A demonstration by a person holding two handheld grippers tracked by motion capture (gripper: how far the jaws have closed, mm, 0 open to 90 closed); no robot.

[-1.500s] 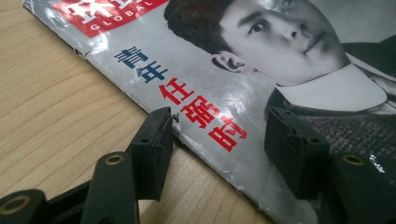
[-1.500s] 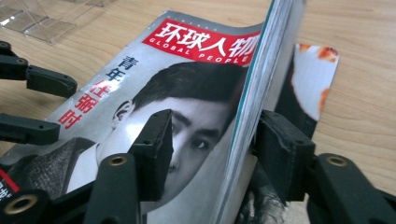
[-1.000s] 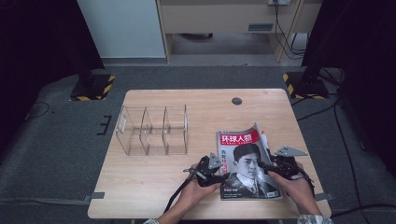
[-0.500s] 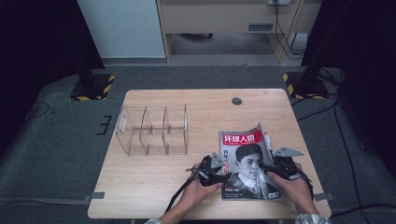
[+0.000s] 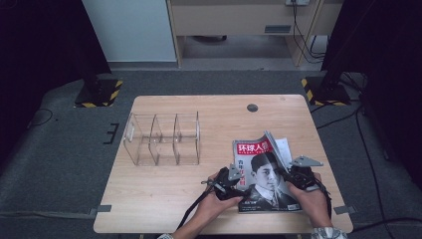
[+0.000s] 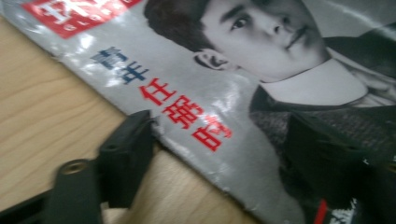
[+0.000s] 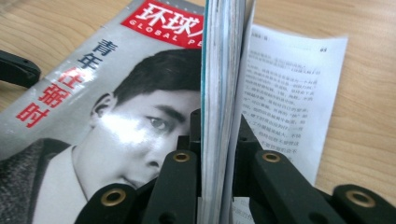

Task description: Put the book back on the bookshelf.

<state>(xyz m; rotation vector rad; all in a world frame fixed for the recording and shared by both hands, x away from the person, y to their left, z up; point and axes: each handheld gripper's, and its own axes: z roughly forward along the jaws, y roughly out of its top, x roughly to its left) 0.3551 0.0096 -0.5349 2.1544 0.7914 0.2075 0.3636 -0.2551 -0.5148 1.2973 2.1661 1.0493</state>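
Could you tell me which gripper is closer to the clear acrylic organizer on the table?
Left. The left gripper sits just below-right of the clear organizer; the right gripper is beyond the magazine, clamping its edge.

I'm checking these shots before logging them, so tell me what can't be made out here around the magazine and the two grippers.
- High view: jaws of the left gripper and right gripper are too small, partly under the hands.
- Left gripper view: the magazine is blurred and cut off by the frame edges; whether the jaws touch it is unclear.
- Right gripper view: the text on the loose page is too small to read.
- High view: contents of the clear organizer are hard to judge.
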